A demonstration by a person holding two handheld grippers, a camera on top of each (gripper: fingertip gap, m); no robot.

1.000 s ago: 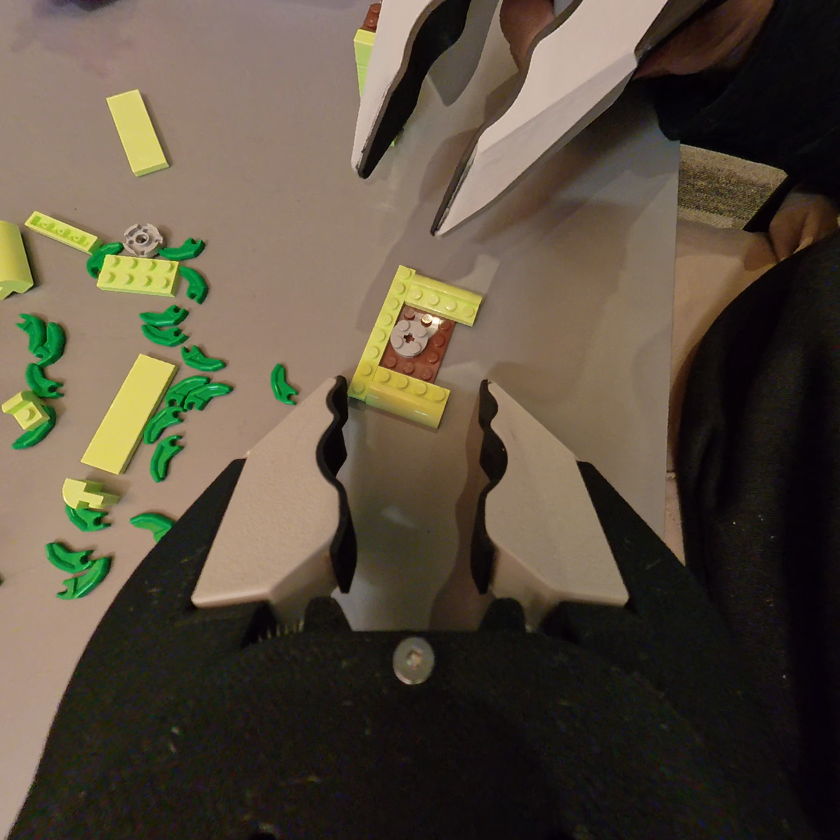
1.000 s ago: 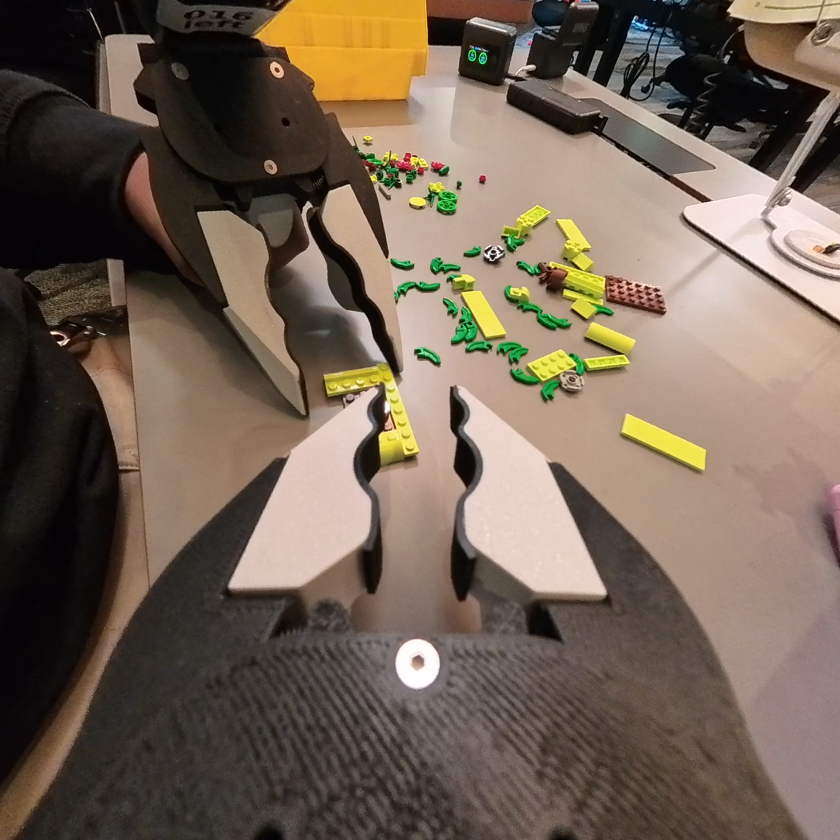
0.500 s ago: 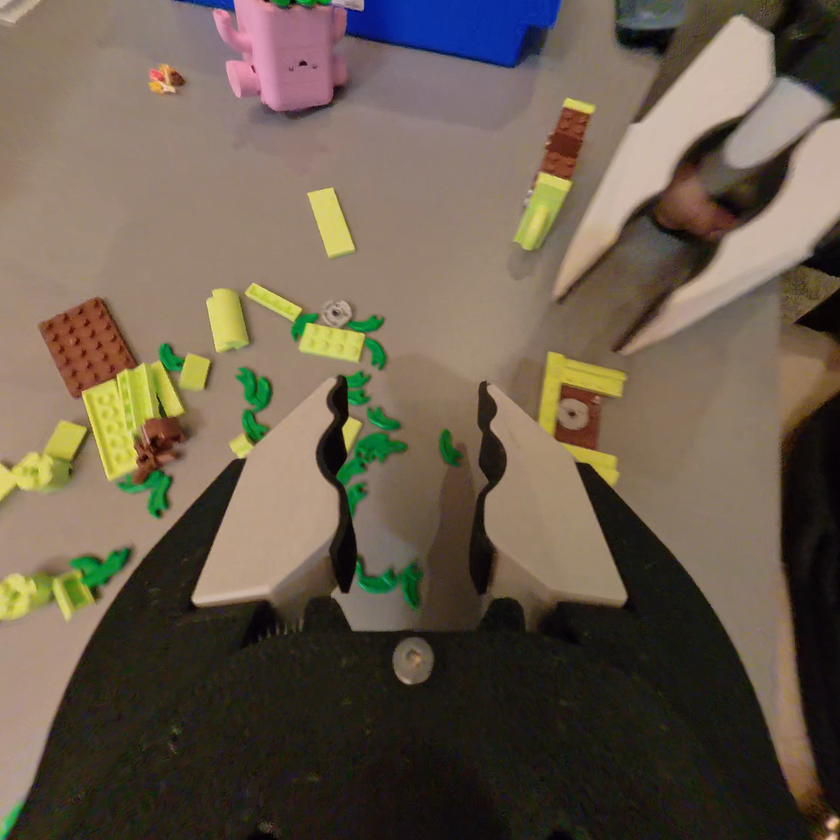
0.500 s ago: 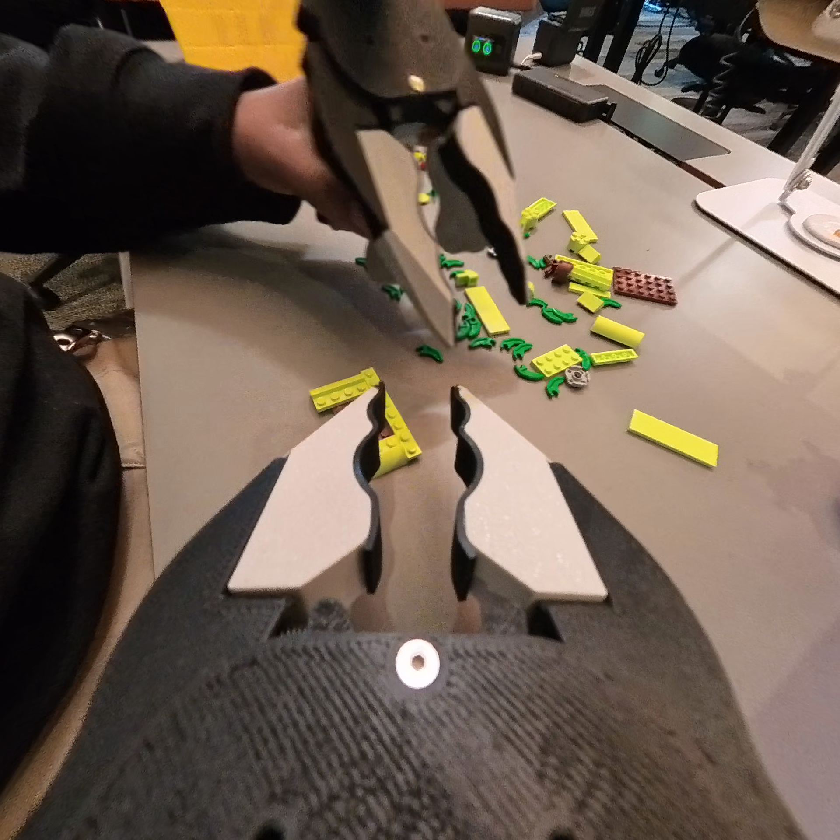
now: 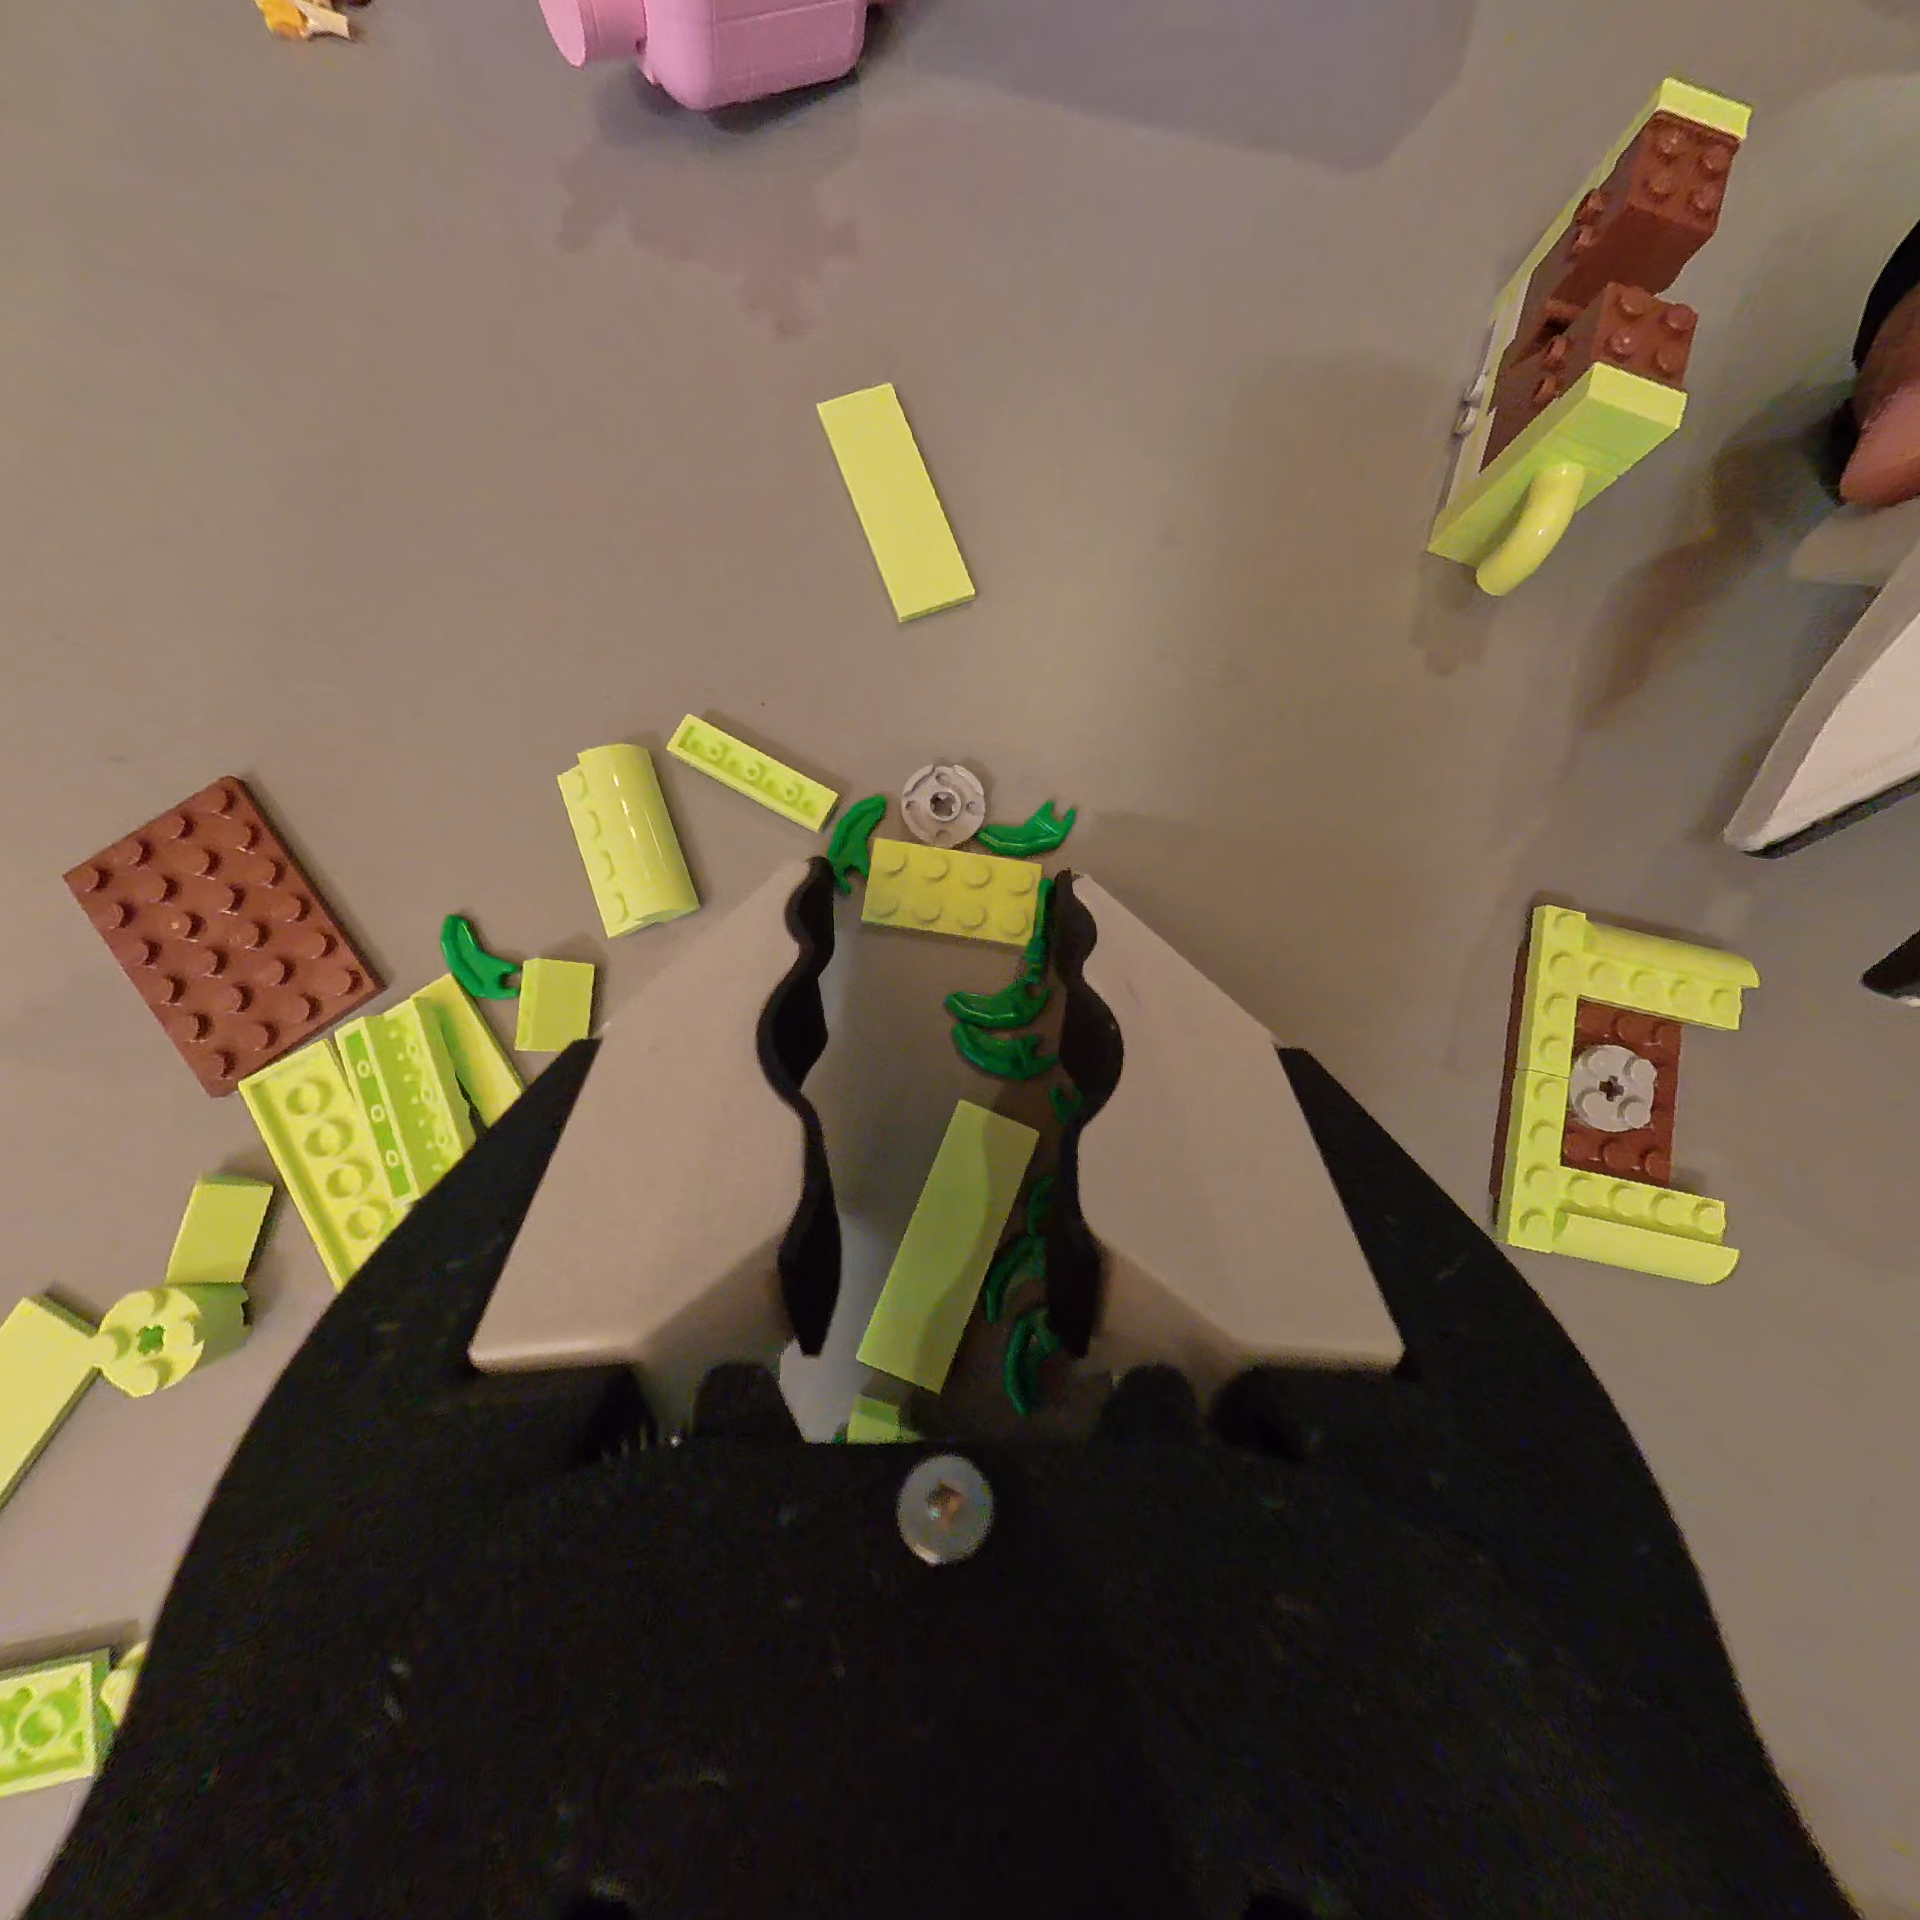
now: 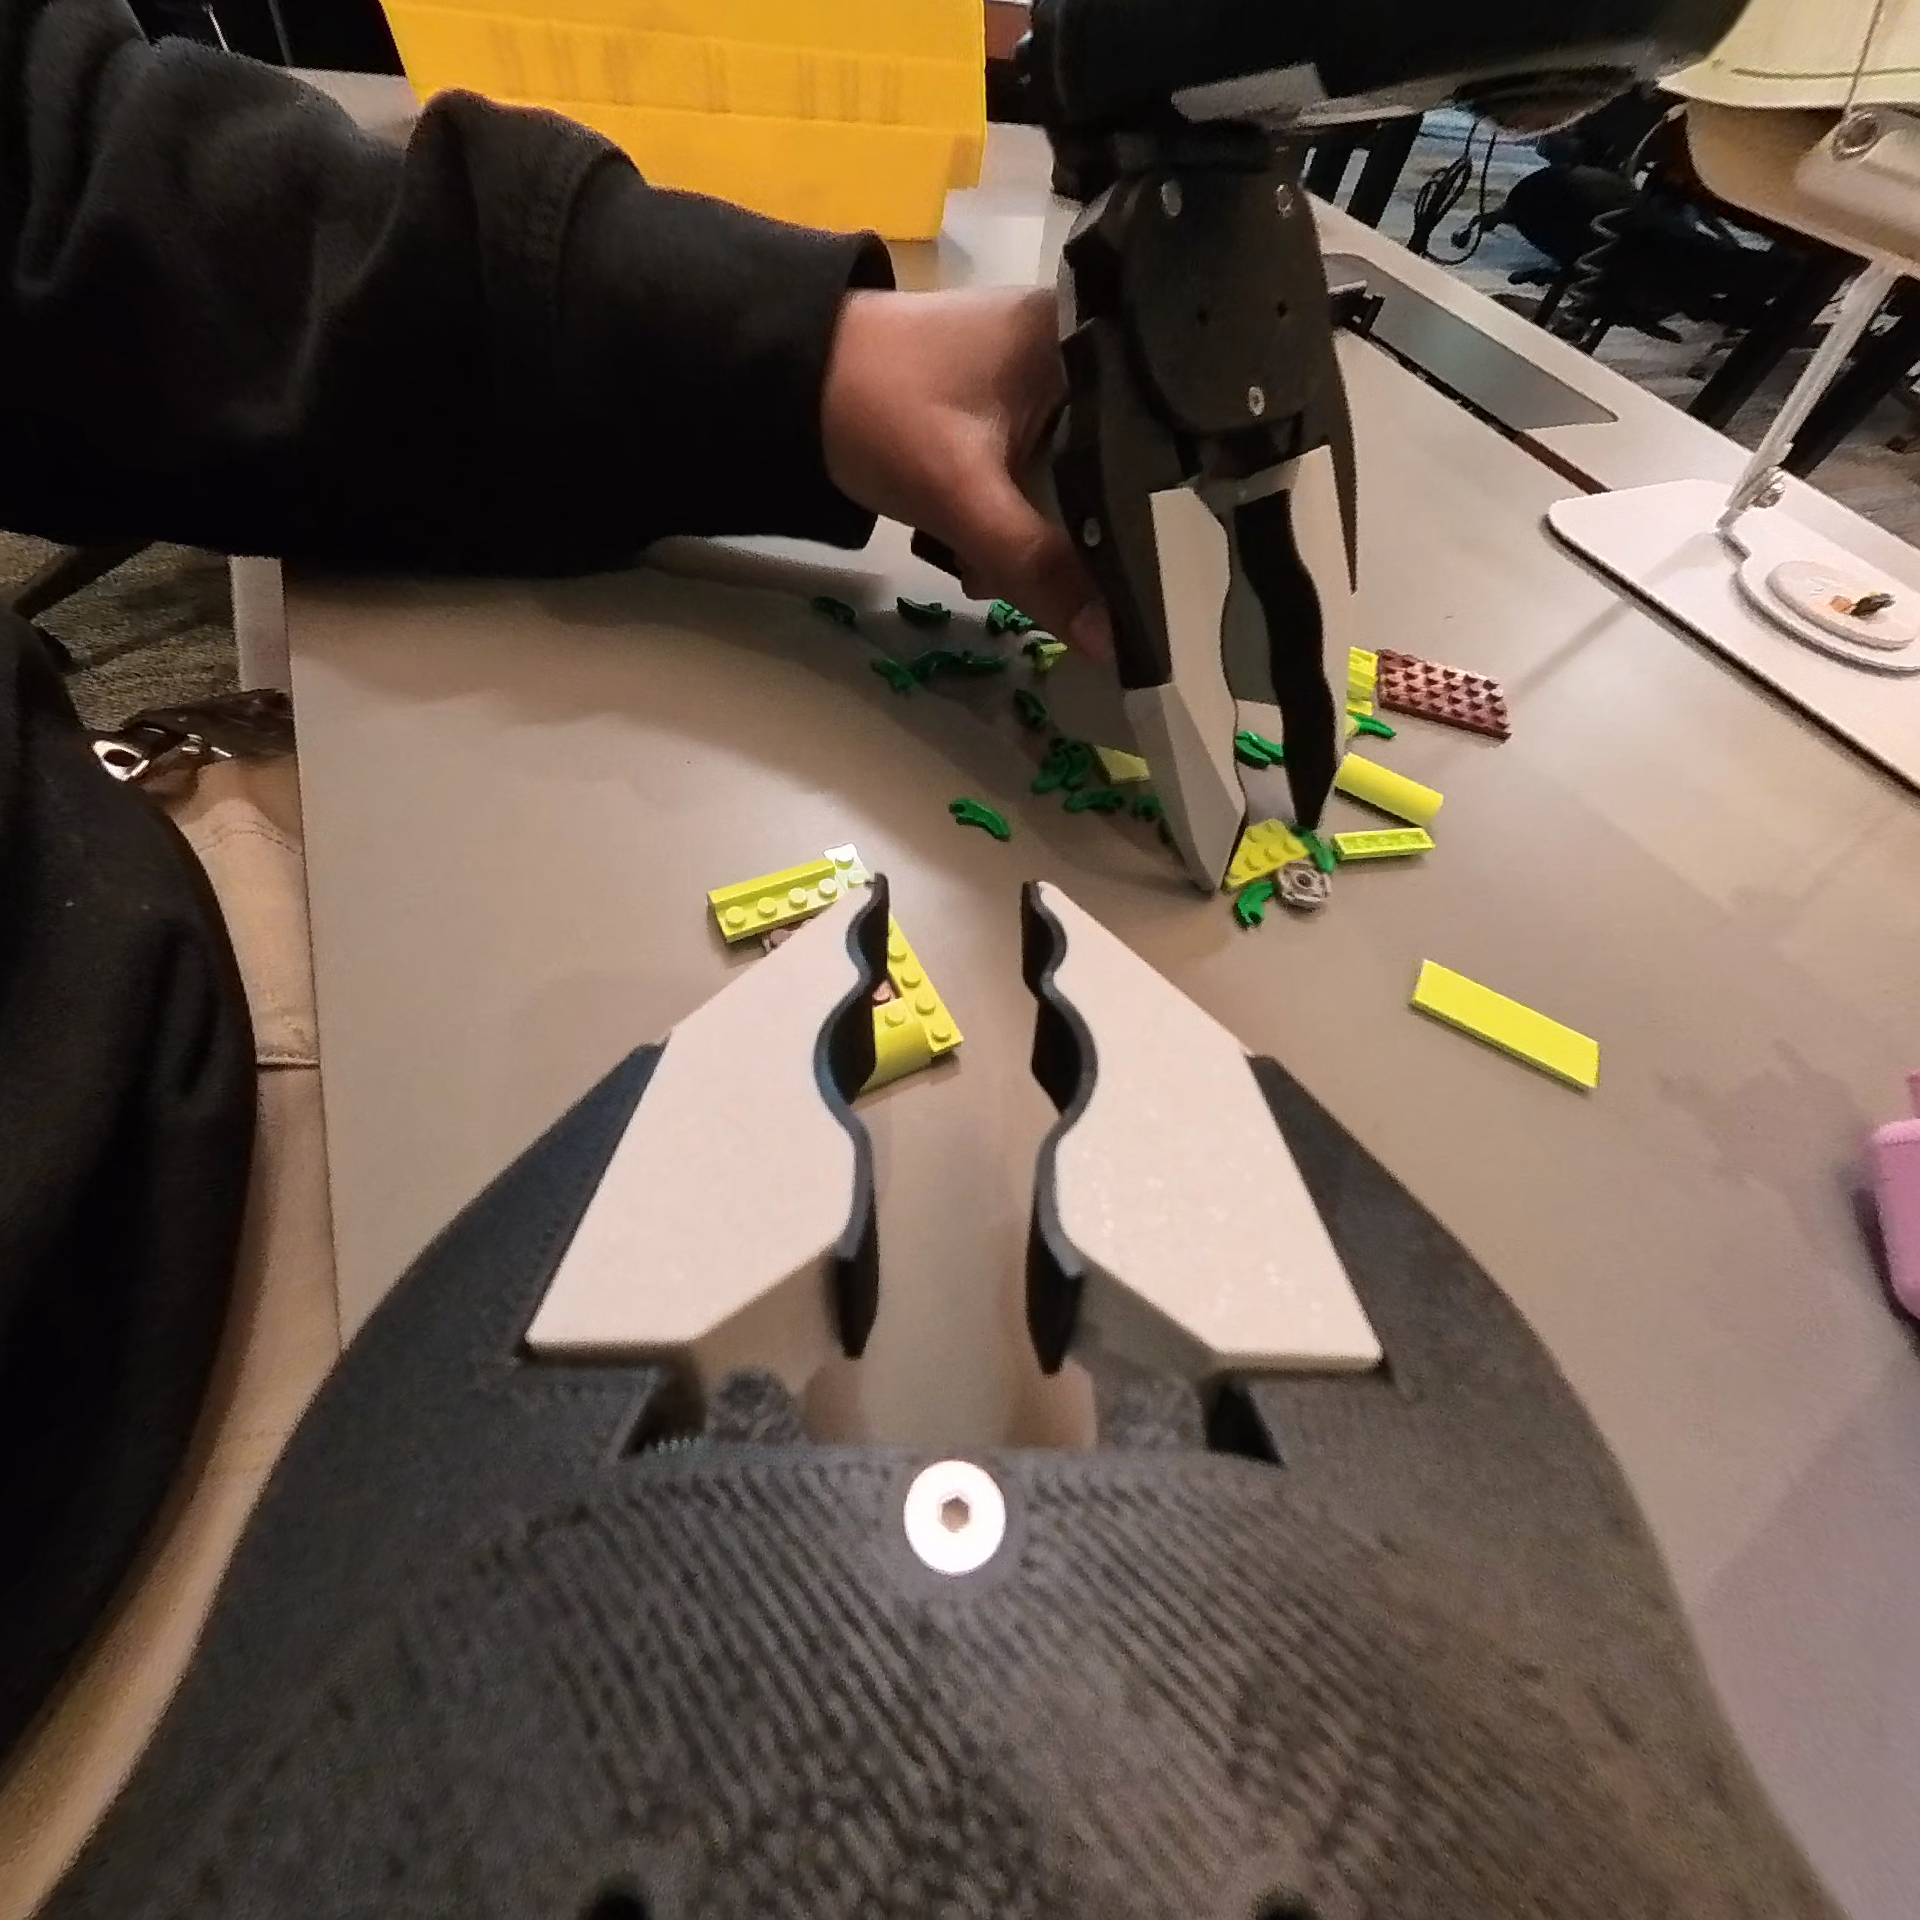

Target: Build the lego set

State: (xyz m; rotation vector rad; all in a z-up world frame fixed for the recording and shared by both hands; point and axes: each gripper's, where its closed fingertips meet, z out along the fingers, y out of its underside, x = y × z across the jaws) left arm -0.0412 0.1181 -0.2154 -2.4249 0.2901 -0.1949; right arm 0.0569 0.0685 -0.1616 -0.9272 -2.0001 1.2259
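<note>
My left gripper [image 5: 945, 883] is open, and its fingertips straddle a lime 2x4 brick [image 5: 951, 894] lying flat among green leaf pieces [image 5: 997, 1029]. A grey round plate [image 5: 940, 802] lies just beyond the brick. A lime flat tile [image 5: 951, 1247] lies on the table under the jaws. The partial build [image 5: 1621, 1091], a lime frame on brown plates with a grey round piece, lies to the right. My right gripper [image 6: 956, 899] is open and empty, low over the table. Its left finger partly hides the build [image 6: 790, 899]. The left gripper [image 6: 1257, 847] stands tips-down over the brick [image 6: 1268, 847].
A brown studded plate [image 5: 218, 925], lime bricks [image 5: 623, 852] and a long lime tile [image 5: 894, 499] lie around. A second lime-and-brown assembly [image 5: 1590, 312] stands at far right. A pink figure [image 5: 717, 42], a yellow bin [image 6: 686, 94] and a white lamp base [image 6: 1766, 582] border the table. My left gripper is the nearer one to the lime flat tile [image 5: 951, 1247]: about 7 cm, against 12 cm.
My left gripper has moved away from the partial build to the pile of loose pieces and come down around the lime 2x4 brick. My right gripper has stayed near the build, still open.
</note>
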